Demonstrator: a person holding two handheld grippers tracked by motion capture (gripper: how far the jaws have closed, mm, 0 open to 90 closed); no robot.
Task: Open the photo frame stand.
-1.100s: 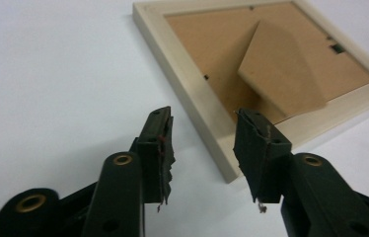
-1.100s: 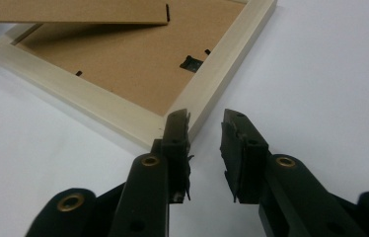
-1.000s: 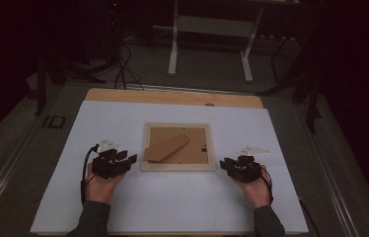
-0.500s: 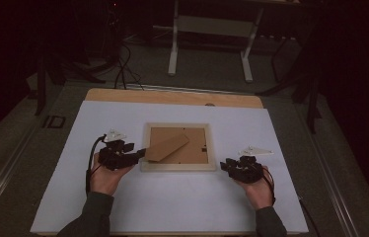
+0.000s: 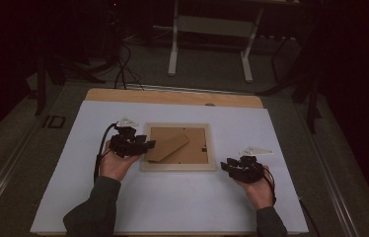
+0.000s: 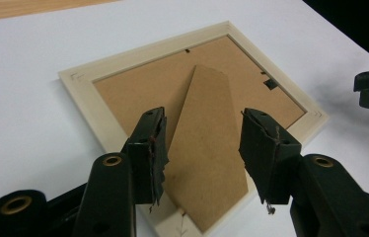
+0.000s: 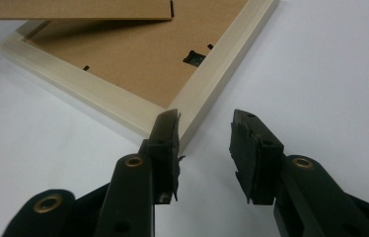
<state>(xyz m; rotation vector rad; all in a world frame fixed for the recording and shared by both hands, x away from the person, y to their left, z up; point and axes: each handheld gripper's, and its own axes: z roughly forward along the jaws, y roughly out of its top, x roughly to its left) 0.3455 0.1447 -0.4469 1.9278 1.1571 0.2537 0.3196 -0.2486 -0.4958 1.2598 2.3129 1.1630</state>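
A white sheet (image 5: 182, 202) covers a wooden tabletop (image 5: 172, 96), whose bare strip shows along the far edge at centre frame. Beyond it, at upper centre, a pale metal stand (image 5: 209, 29) rests on grey floor (image 5: 212, 74), with dark cables (image 5: 123, 74) trailing at upper left.

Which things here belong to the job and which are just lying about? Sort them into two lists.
Part of the job:
- picture frame, lying face down
- its cardboard stand, between the open left gripper jaws, untouched
- right gripper, open at the frame's corner

Lying about:
- white table cover
- metal stand legs on the floor behind
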